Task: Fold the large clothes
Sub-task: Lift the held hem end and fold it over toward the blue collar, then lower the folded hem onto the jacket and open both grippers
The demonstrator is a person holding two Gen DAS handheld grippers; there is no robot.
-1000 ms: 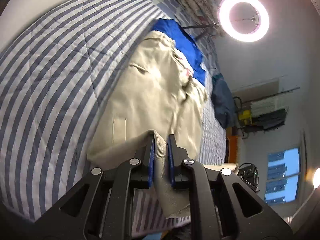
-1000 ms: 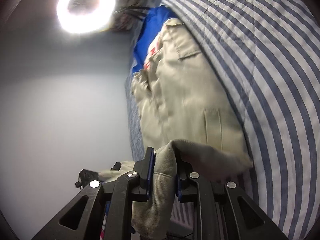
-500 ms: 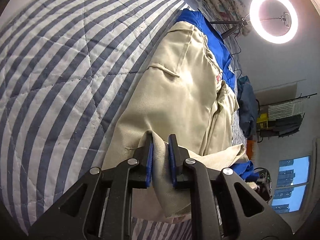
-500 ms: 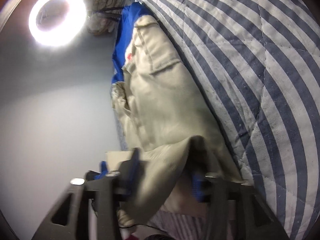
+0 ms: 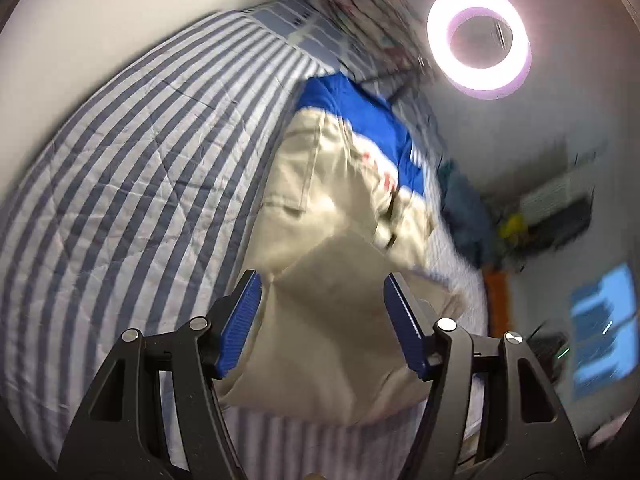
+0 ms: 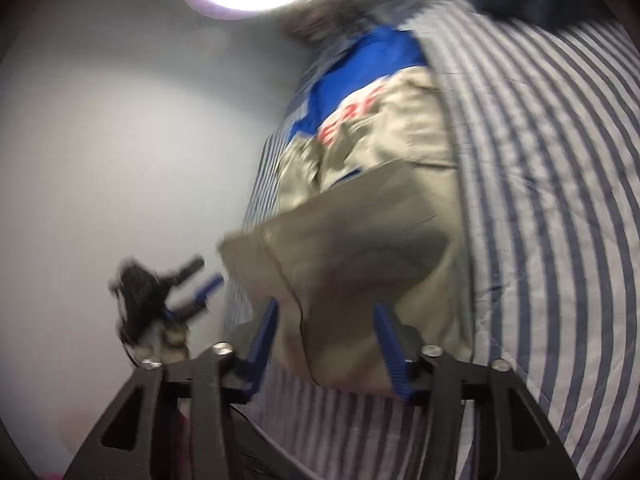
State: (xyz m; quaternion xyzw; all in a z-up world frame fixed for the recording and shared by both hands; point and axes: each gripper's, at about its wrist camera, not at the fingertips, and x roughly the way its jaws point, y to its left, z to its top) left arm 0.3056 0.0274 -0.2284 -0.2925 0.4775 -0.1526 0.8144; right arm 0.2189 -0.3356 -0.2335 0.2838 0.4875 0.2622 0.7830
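Observation:
Beige trousers [image 5: 320,208] lie on the blue-and-white striped quilt [image 5: 132,184], with the near end folded back over the rest [image 5: 332,320]. They also show in the right wrist view [image 6: 360,248]. My left gripper [image 5: 322,320] is open, its blue pads on either side of the folded cloth and not pinching it. My right gripper [image 6: 326,340] is open over the folded end too. The left gripper also shows blurred in the right wrist view [image 6: 160,300].
A blue garment with red lettering [image 5: 360,120] lies under the far end of the trousers. A ring light [image 5: 480,40] shines at the bed's far side. A dark garment [image 5: 464,208] lies at the bed's right edge. A window [image 5: 600,320] is on the right.
Both grippers have opened and let go of the trouser end, which now lies folded over the trousers. Both cameras have pulled back and are blurred by motion.

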